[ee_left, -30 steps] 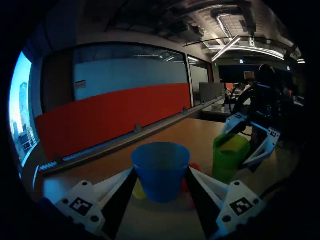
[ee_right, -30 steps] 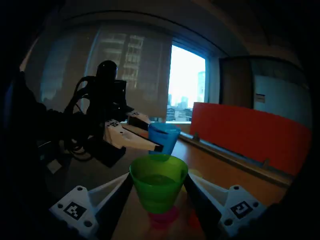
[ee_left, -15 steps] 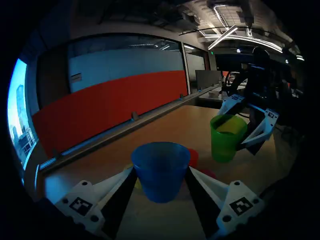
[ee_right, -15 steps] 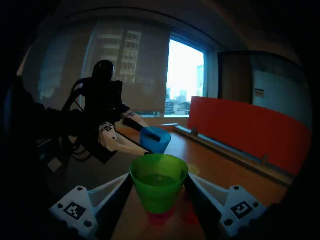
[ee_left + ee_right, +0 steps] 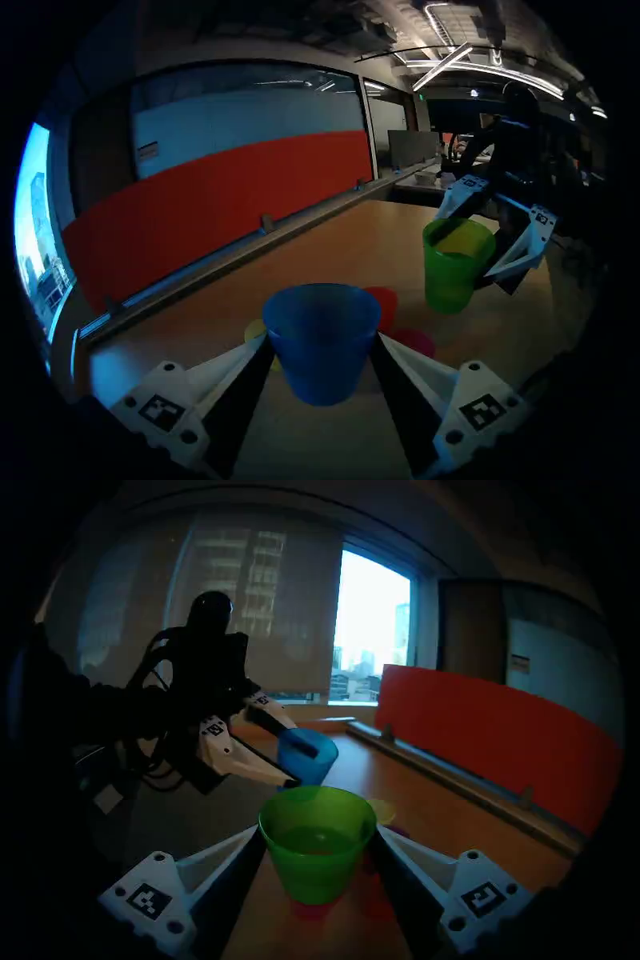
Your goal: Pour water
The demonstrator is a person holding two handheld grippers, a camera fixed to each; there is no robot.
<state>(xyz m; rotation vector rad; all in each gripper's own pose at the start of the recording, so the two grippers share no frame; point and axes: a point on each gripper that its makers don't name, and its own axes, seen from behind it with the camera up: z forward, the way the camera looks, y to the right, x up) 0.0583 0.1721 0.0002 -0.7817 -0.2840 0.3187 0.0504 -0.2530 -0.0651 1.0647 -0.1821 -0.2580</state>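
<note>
Green cup (image 5: 318,864) sits upright in our right gripper (image 5: 318,840), fingers clamped on both its sides, with a shallow pool of liquid visible in the bottom. From the left gripper view the same green cup (image 5: 456,264) is off to the right over the table (image 5: 360,248), the right gripper (image 5: 490,232) pinching it from behind. Blue cup (image 5: 322,320) is gripped by our left gripper (image 5: 322,352), fingers pressed on either side of it. In the right gripper view we see the blue cup (image 5: 306,756) beyond the green one, slightly tilted, and the left gripper (image 5: 268,748) with a dark-sleeved arm behind it. We cannot tell what is inside the blue cup. The cups are near each other but apart. On the table between them lie small round pieces: red (image 5: 384,302), pink (image 5: 414,342) and yellow (image 5: 256,330). The table's far edge runs along a rail below a red panel (image 5: 224,216). Bare tabletop stretches between that edge and the cups.
</note>
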